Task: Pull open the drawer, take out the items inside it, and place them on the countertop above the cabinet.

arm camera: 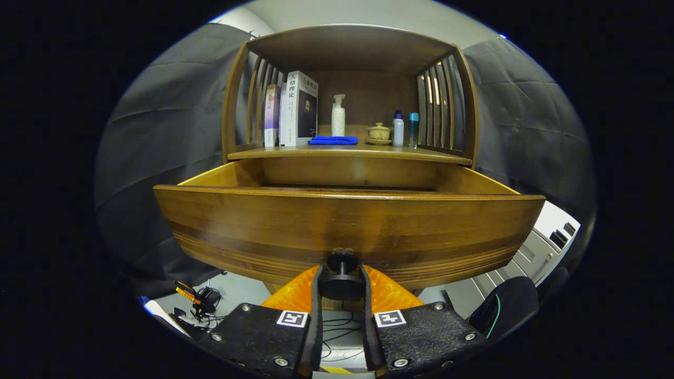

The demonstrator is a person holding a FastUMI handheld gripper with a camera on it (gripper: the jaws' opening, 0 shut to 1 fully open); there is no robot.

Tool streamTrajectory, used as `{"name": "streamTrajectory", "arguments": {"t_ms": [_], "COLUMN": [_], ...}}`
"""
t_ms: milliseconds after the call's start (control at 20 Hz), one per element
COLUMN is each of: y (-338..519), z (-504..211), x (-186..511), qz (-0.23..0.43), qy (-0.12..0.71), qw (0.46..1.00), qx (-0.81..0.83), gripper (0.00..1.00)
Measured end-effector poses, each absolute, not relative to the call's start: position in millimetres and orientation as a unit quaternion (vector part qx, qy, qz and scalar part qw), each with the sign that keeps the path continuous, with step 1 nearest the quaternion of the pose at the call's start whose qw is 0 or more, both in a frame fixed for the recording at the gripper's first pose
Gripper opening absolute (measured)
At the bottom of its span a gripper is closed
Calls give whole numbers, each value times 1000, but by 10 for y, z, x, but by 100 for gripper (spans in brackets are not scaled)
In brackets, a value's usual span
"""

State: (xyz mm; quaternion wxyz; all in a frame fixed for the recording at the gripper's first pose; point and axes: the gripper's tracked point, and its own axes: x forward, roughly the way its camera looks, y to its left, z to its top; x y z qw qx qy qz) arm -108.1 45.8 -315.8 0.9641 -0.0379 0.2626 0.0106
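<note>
The gripper has its two fingers closed on the dark round knob, one pressing each side of the disc, so the knob sits squarely between the fingertips with its short stem running forward into the wood. Below the fingers lies pale floor with loose cables, a small cluster of dark gear with orange parts off to the left, and a dark rounded object with a green line and a grey-white unit to the right. Just ahead of the fingertips stands the drawer, pulled out of the cabinet, its broad front panel of glossy brown wood showing a darker band across the middle and fine grooved lines along the lower edge. The top edge of that front panel runs wide to both sides of the fingers, and beyond it the two side walls lead back to the cabinet body; the camera sits too low to show the drawer's bottom, so what lies in it cannot be told. Above the drawer's back is the countertop, a wooden shelf under a curved roof with slatted sides. On it stand books at the left, then a folded blue cloth, a white pump bottle, a small lidded cup on a saucer, and two small bottles at the right; bare wood shows along its front edge, most of it toward the right.
</note>
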Motion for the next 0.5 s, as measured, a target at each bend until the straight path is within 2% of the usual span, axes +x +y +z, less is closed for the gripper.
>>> {"name": "streamTrajectory", "arguments": {"t_ms": [350,400,450,500], "y": [510,516,556,612], "z": [-3155,-3149,-3132,-3085], "x": [-1239,-1250,-1266,-1281], "qz": [15,20,34,48], "qy": [272,270,270,264], "qw": [962,962,962,963], "qx": [-27,-28,-24,-14], "gripper": [33,35,42,53]}}
